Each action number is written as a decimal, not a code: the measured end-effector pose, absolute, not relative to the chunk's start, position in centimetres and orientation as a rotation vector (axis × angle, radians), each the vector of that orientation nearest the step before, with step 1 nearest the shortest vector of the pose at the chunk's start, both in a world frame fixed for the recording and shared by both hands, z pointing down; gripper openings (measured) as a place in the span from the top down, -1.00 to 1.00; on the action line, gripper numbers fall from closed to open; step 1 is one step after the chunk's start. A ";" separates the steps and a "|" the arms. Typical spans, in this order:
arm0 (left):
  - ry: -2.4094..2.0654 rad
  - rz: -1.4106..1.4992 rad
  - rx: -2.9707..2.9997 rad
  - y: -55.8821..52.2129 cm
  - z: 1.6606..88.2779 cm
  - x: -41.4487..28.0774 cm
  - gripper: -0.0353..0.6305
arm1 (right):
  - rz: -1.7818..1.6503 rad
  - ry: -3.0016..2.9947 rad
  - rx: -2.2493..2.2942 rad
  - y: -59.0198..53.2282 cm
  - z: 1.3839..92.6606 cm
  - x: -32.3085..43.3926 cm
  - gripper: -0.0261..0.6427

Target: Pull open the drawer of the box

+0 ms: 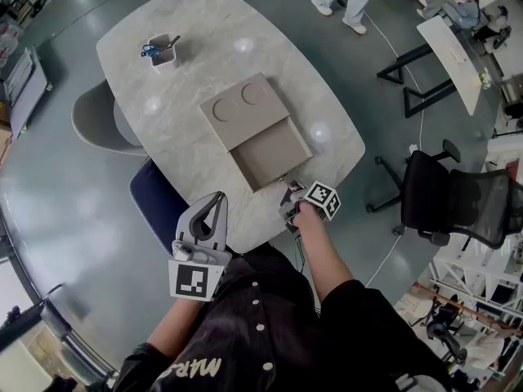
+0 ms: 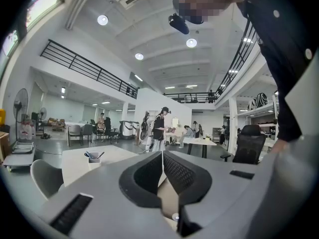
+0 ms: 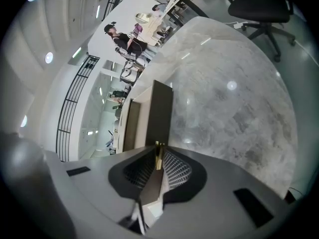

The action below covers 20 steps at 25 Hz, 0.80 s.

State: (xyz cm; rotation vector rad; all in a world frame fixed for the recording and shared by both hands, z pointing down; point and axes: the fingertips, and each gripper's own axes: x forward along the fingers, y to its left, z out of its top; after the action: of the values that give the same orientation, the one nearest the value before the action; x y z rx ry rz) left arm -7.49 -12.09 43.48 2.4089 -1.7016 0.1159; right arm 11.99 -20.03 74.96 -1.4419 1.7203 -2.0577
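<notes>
A tan box (image 1: 245,109) with two round dents in its lid lies on the marble table (image 1: 196,47). Its drawer (image 1: 272,153) stands pulled out toward me, and the inside looks bare. My right gripper (image 1: 288,196) sits at the drawer's front edge. In the right gripper view the jaws are shut on the small gold handle (image 3: 159,151) of the drawer front (image 3: 160,113). My left gripper (image 1: 214,207) hangs near my body at the table's near edge, apart from the box. Its jaws (image 2: 162,156) meet at the tip with nothing between them.
A white cup (image 1: 162,50) with scissors and a pen stands at the table's far left. A grey chair (image 1: 98,121) and a navy chair (image 1: 159,202) sit along the left side. A black office chair (image 1: 458,202) is at the right, and people stand farther off.
</notes>
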 end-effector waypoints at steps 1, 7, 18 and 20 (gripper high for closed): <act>-1.705 0.111 2.414 -12.1 43.3 -7.5 0.84 | -2.065 1.719 -1.460 -19.9 75.2 12.1 0.84; -1.732 0.089 2.448 -12.1 41.8 -7.7 0.84 | -2.057 1.753 -1.506 -19.9 74.2 12.6 0.82; -1.791 -0.008 2.521 -13.6 38.4 -8.3 0.84 | -1.630 2.357 -1.316 -23.4 61.7 8.5 0.93; -1.800 0.007 2.508 -13.8 38.5 -8.7 0.84 | -1.531 2.456 -1.281 -23.6 59.0 7.4 0.93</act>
State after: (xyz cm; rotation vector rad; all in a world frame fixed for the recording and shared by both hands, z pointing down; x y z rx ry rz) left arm -8.68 -13.81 38.47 2.5080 -1.8001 0.0068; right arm 7.40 -23.63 58.98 -1.2806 2.4564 -1.5306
